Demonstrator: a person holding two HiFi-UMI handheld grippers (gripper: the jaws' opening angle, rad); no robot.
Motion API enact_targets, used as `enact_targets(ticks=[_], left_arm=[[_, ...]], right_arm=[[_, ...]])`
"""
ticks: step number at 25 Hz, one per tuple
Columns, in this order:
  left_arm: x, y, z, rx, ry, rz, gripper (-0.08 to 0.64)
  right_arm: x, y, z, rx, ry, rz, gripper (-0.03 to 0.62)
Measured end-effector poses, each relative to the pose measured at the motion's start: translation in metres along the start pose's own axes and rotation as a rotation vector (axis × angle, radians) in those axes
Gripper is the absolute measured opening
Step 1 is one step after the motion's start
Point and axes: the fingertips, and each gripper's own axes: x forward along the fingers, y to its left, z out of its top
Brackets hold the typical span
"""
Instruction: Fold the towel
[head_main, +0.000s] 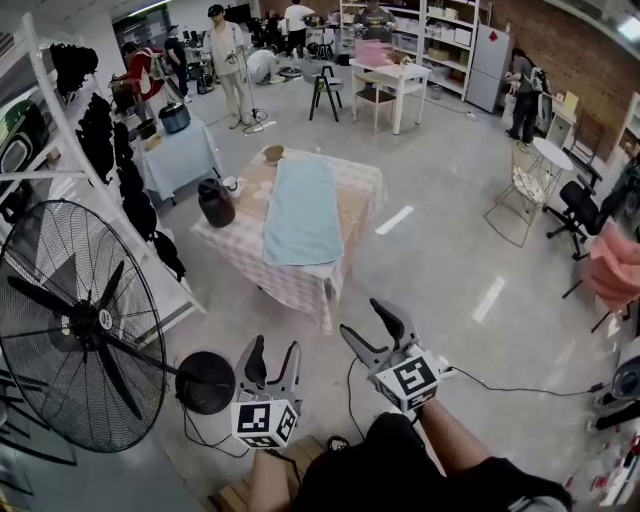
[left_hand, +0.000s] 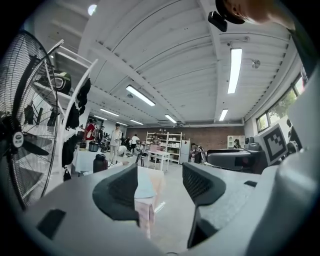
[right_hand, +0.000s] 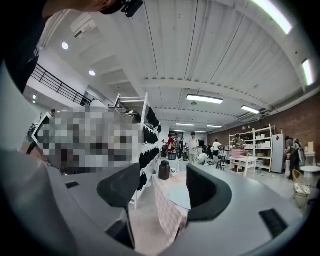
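Note:
A light blue towel (head_main: 303, 212) lies flat along a table with a checked cloth (head_main: 345, 215) in the middle of the room. Both grippers are held level well short of that table, near the picture's bottom. My left gripper (head_main: 272, 358) stands open with nothing between its jaws. My right gripper (head_main: 368, 327) is also open and empty. In the left gripper view the towel (left_hand: 145, 186) shows far off between the dark pads (left_hand: 120, 190). In the right gripper view the towel (right_hand: 180, 196) and the table's cloth (right_hand: 167, 207) show between the jaws at a distance.
A dark jug (head_main: 216, 203) and a small cup (head_main: 233, 185) stand at the table's left end, a bowl (head_main: 272, 154) at its far end. A big floor fan (head_main: 75, 325) stands at left beside a white rack (head_main: 100, 150). People stand at the back; chairs at right.

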Motion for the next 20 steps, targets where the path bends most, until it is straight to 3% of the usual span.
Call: enact_targets(ticks=[10, 20], left_arm=[[0.036, 0.026, -0.018, -0.029, 0.032, -0.026, 0.262], [0.150, 0.069, -0.005, -0.018, 0.033, -0.016, 0.261]], right_arm=[[0.040, -0.020, -0.022, 0.003, 0.040, -0.011, 0.268], [0.137, -0.093, -0.024, 0.009, 0.032, 0.009, 0.268]])
